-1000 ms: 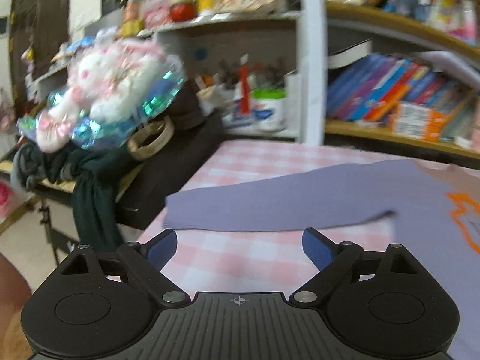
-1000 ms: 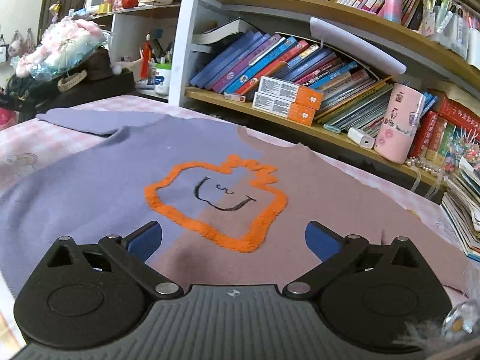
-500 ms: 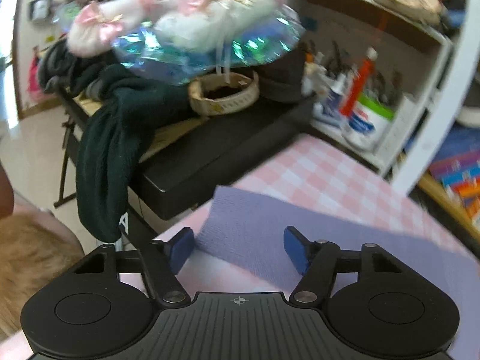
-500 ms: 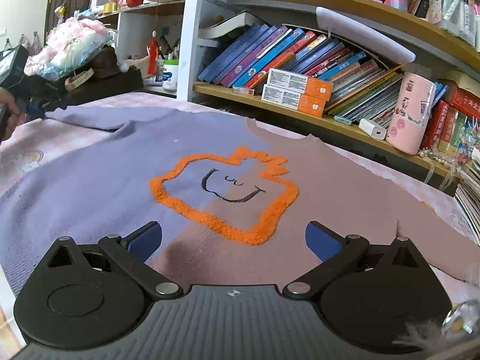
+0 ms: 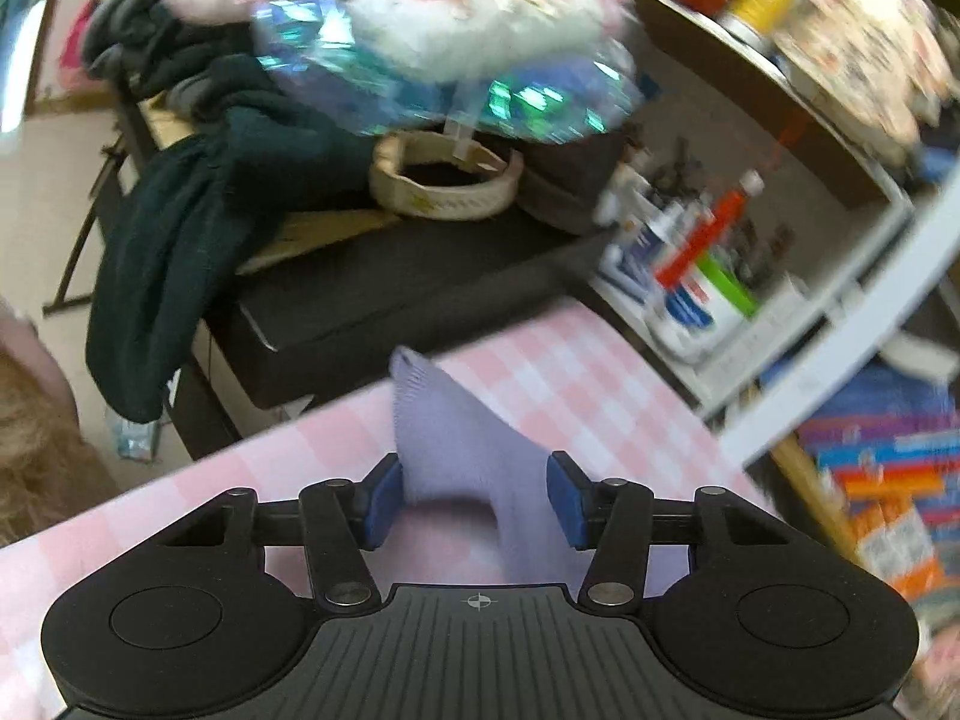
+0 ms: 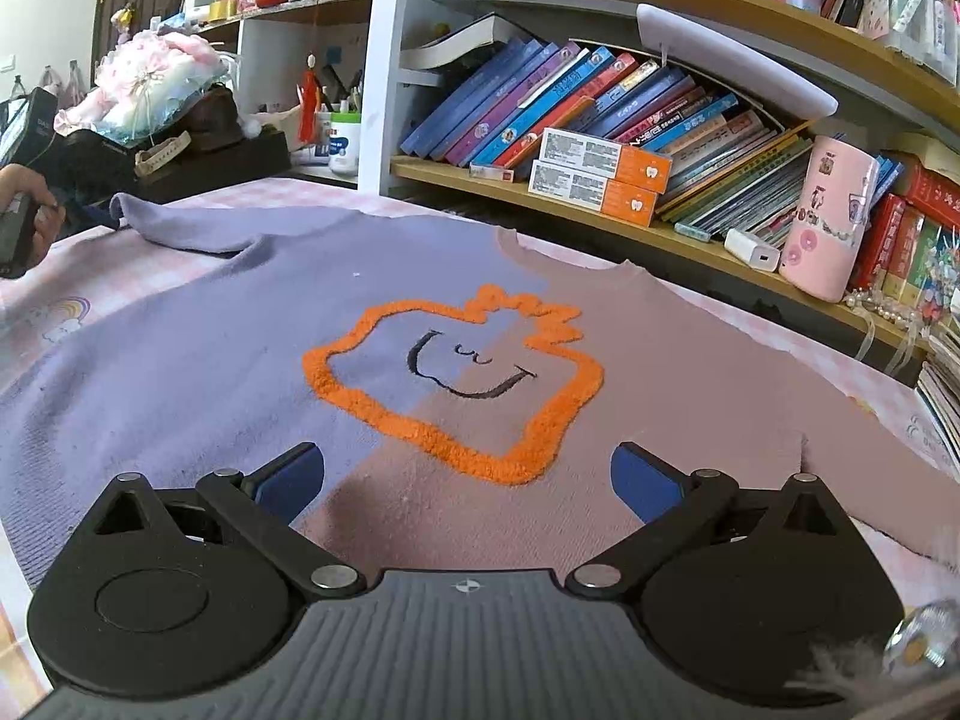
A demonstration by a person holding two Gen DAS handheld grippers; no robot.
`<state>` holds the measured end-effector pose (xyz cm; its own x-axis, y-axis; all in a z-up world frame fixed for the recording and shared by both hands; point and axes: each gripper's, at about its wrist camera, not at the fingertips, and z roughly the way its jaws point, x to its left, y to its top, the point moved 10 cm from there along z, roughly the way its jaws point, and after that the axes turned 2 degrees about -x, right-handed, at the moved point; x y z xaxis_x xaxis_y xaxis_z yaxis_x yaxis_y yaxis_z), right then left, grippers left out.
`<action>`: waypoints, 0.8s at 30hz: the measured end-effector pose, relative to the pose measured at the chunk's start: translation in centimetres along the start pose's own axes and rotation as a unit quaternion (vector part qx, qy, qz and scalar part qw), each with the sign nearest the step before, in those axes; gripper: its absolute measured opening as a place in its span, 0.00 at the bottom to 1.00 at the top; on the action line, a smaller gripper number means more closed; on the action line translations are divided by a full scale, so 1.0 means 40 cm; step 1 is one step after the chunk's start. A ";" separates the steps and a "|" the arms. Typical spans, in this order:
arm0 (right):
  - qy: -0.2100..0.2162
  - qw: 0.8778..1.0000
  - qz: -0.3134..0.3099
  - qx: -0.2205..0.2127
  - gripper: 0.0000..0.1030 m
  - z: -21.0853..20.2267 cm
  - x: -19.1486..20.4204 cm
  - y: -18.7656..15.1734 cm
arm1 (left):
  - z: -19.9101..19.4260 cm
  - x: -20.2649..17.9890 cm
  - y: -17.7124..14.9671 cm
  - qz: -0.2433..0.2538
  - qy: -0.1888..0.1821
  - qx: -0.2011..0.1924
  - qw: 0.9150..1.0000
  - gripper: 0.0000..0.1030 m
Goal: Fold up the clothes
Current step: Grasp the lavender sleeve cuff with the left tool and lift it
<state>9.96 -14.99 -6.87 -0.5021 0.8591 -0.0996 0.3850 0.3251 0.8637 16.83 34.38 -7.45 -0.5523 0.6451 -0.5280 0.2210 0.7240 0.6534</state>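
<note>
A sweater (image 6: 180, 360), lilac on the left half and mauve on the right, lies flat on the pink checked table (image 5: 570, 372), with an orange outlined face (image 6: 456, 378) on its chest. My right gripper (image 6: 468, 480) hovers open over its lower part, nothing between the fingers. In the left wrist view my left gripper (image 5: 471, 501) is shut on the lilac sleeve (image 5: 444, 432); the cuff end sticks up past the blue pads and is lifted off the cloth. From the right wrist view the sleeve (image 6: 180, 228) stretches far left toward a hand (image 6: 30, 204) holding that gripper.
A black case (image 5: 372, 282) with a dark garment (image 5: 180, 228), a woven ring (image 5: 444, 186) and a wrapped plush bouquet (image 5: 420, 30) borders the table's left end. Bookshelves (image 6: 600, 120) and a pink cup (image 6: 828, 216) run along the far edge.
My left gripper swung left to the sleeve end, narrowed its fingers onto the cuff and raised it. The right gripper stayed open and nearly still over the sweater.
</note>
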 end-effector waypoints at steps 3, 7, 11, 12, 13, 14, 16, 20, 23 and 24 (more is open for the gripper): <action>-0.003 1.000 0.001 -0.002 1.00 -0.001 -0.002 0.001 | 0.006 0.023 0.015 -0.031 -0.001 -0.001 1.000 0.36; -0.025 1.000 0.007 0.003 1.00 -0.010 -0.015 -0.009 | 0.013 0.046 0.026 -0.066 -0.006 0.000 0.998 0.29; -0.043 0.999 0.012 0.009 1.00 -0.044 -0.035 -0.036 | 0.018 0.025 0.006 -0.050 -0.019 0.016 0.998 0.12; -0.047 0.999 0.012 0.010 1.00 -0.052 -0.040 -0.043 | 0.016 0.017 0.002 -0.041 -0.020 0.017 0.999 0.10; -0.051 0.999 0.012 0.013 1.00 -0.059 -0.043 -0.050 | 0.014 0.010 -0.001 -0.033 -0.022 0.018 0.999 0.10; -0.054 0.998 0.013 0.015 1.00 -0.067 -0.045 -0.056 | 0.008 -0.003 -0.001 -0.025 -0.026 0.016 0.999 0.10; -0.062 0.998 0.014 0.020 1.00 -0.083 -0.049 -0.070 | -0.006 -0.032 0.000 -0.010 -0.041 0.018 0.999 0.09; -0.066 0.997 0.022 0.023 1.00 -0.097 -0.056 -0.083 | -0.055 -0.145 0.010 0.029 -0.089 0.022 0.995 0.09; -0.067 0.997 0.031 0.032 1.00 -0.093 -0.064 -0.092 | -0.102 -0.276 0.006 0.049 -0.148 0.022 0.988 0.09; -0.067 0.997 0.034 0.036 1.00 -0.090 -0.066 -0.095 | -0.117 -0.326 -0.002 0.058 -0.168 0.023 0.984 0.09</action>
<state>7.03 -19.90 -8.10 -0.3676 0.9233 -0.1110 0.4712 0.2879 0.8337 20.25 24.77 1.94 -0.2270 0.7627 -0.6056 0.3066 0.6462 0.6989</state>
